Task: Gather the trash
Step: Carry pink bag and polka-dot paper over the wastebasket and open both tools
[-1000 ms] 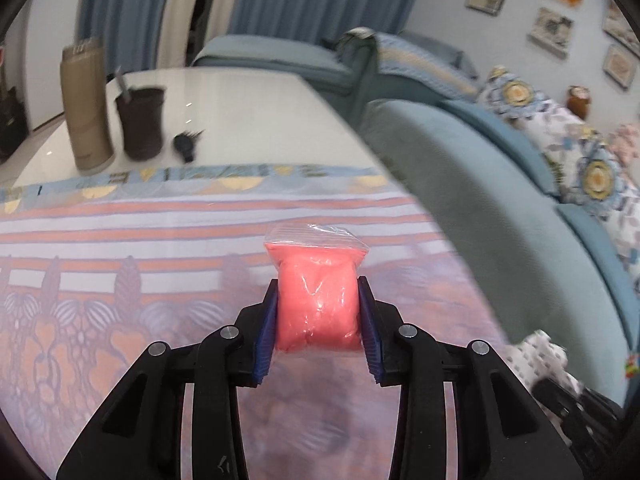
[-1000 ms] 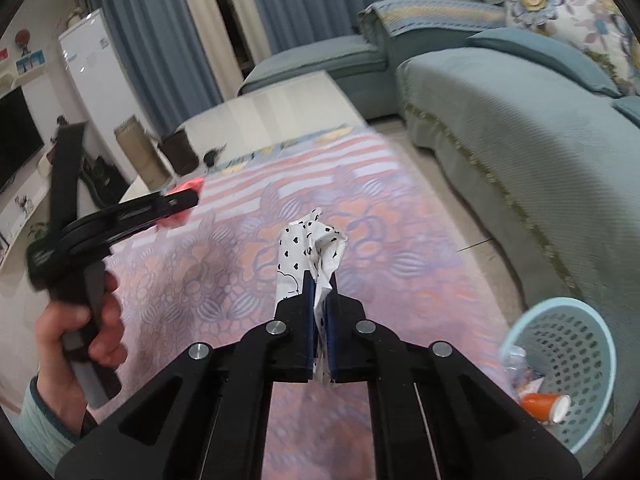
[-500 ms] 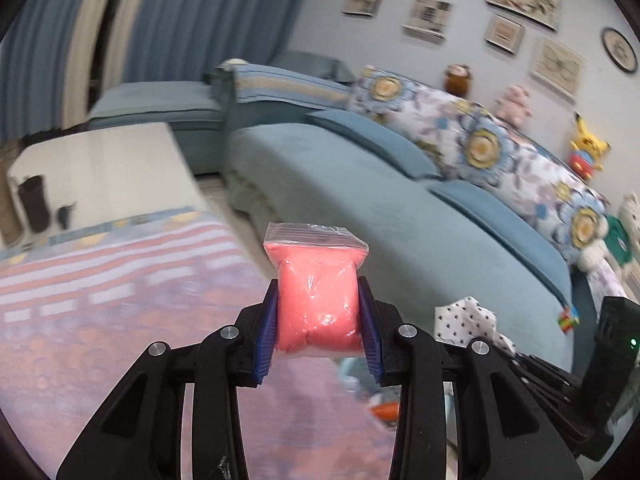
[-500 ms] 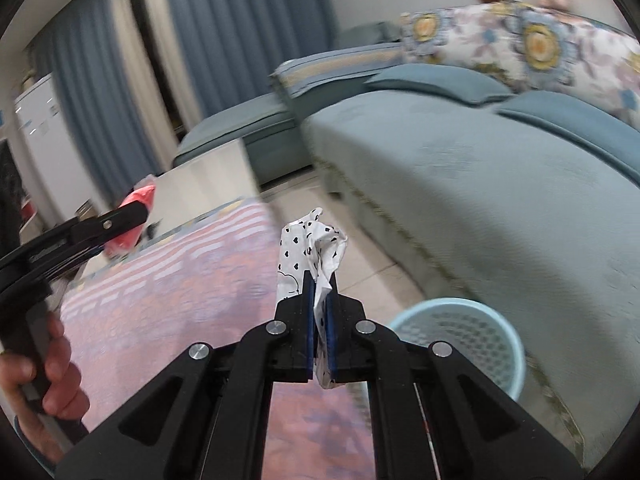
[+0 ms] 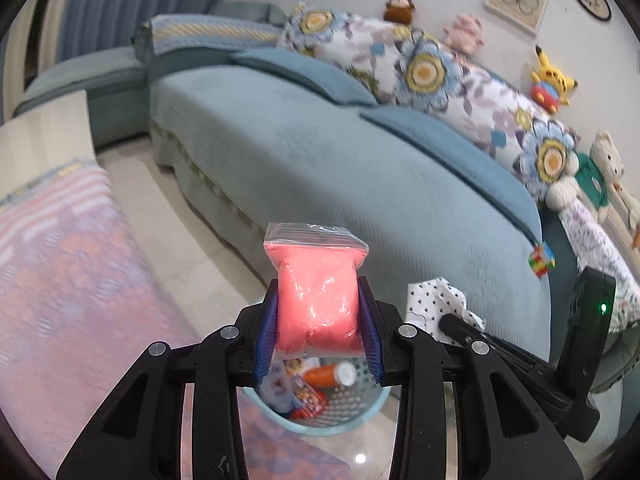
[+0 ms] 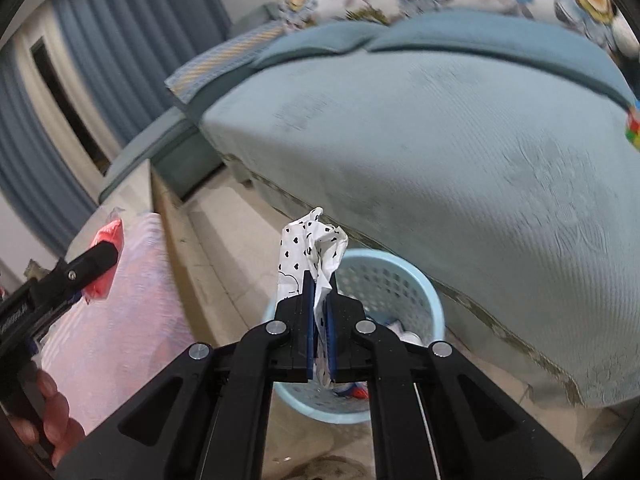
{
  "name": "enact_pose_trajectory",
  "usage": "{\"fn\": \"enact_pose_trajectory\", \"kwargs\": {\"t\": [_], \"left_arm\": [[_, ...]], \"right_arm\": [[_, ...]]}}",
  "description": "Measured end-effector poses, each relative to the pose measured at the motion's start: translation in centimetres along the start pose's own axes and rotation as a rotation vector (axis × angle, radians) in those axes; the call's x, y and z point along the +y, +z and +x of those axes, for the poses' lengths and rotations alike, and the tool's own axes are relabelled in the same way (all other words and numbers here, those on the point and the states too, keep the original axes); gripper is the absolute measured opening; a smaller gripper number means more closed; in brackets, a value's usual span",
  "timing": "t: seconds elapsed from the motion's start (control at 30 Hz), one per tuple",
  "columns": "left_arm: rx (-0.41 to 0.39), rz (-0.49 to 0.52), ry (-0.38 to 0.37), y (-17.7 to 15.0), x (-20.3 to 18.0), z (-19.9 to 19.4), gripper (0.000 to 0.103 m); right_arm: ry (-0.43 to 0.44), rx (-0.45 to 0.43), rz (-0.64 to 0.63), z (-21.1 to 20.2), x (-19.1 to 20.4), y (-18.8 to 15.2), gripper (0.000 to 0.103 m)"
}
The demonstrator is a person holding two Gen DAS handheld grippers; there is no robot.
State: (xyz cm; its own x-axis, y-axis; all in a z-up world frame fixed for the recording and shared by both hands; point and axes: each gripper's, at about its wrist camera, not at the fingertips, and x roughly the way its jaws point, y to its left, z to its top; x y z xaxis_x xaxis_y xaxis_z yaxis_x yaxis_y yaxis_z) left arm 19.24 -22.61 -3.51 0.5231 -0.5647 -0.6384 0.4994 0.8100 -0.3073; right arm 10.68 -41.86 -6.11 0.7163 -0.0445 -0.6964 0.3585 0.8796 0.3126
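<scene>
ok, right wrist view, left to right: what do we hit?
Pink bag in the left gripper → polka-dot wrapper pinched in the right gripper → blue basket rim → sofa.

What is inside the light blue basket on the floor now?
The light blue basket holds an orange bottle with a white cap and colourful wrappers. The left gripper with its pink bag covers the rest.
</scene>
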Motion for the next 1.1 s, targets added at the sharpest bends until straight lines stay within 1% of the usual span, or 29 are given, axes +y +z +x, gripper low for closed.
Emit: {"fn": "enact_pose_trajectory", "kwargs": {"t": [0.17, 0.23, 0.27, 0.3, 0.4, 0.43, 0.47, 0.5, 0.53, 0.6, 0.73, 0.83, 0.97, 1.0, 1.03, 1.1], "left_arm": [[0.09, 0.005, -0.027, -1.9, -0.2, 3.4, 0.036], [0.122, -0.003, -0.038, -2.3, 0.2, 4.4, 0.036], [0.126, -0.008, -0.039, -2.5, 0.4, 4.6, 0.039], [0.133, -0.012, -0.042, -2.7, 0.6, 4.9, 0.046], [0.138, -0.027, -0.045, -2.9, 1.3, 5.1, 0.05], [0.142, -0.028, -0.049, -2.9, 1.4, 5.1, 0.05], [0.14, -0.03, -0.05, -2.9, 1.5, 5.0, 0.052], [0.136, -0.031, -0.05, -2.8, 1.5, 4.9, 0.058], [0.131, -0.031, -0.05, -2.8, 1.6, 4.7, 0.06], [0.123, -0.027, -0.055, -2.7, 1.6, 4.4, 0.06], [0.099, -0.024, -0.068, -2.6, 1.4, 3.2, 0.061], [0.045, -0.002, -0.032, -2.4, 0.8, 1.2, 0.062], [-0.018, 0.036, 0.007, -2.4, 0.1, -3.2, 0.071], [-0.036, 0.042, 0.02, -2.5, 0.1, -4.2, 0.073], [-0.055, 0.046, 0.034, -2.7, 0.1, -5.4, 0.075], [-0.101, 0.034, 0.071, -3.1, 0.3, -7.9, 0.08]], "right_arm": [[-0.056, 0.062, 0.019, 2.5, -1.6, -1.2, 0.004], [-0.059, 0.086, 0.041, 3.5, -2.2, -1.5, 0.004], [-0.052, 0.1, 0.05, 4.0, -2.4, -1.7, 0.004], [-0.052, 0.108, 0.056, 4.3, -2.5, -1.8, 0.005], [-0.056, 0.137, 0.066, 5.4, -2.8, -2.3, 0.007], [-0.062, 0.14, 0.068, 5.5, -2.7, -2.5, 0.011], [-0.064, 0.142, 0.068, 5.6, -2.7, -2.6, 0.014], [-0.065, 0.143, 0.068, 5.7, -2.7, -2.7, 0.023], [-0.065, 0.14, 0.073, 5.6, -2.6, -2.9, 0.035], [-0.06, 0.121, 0.08, 5.2, -2.7, -2.8, 0.043], [-0.044, 0.105, 0.062, 4.1, -2.1, -2.5, 0.043], [-0.028, 0.078, 0.03, 2.5, -1.2, -2.3, 0.044], [-0.043, 0.025, -0.031, -0.6, 1.1, -2.1, 0.053], [-0.046, 0.005, -0.041, -1.5, 1.6, -2.2, 0.058], [-0.049, -0.019, -0.051, -2.6, 2.4, -2.3, 0.06], [-0.06, -0.066, -0.071, -4.6, 3.8, -2.4, 0.061]]}}
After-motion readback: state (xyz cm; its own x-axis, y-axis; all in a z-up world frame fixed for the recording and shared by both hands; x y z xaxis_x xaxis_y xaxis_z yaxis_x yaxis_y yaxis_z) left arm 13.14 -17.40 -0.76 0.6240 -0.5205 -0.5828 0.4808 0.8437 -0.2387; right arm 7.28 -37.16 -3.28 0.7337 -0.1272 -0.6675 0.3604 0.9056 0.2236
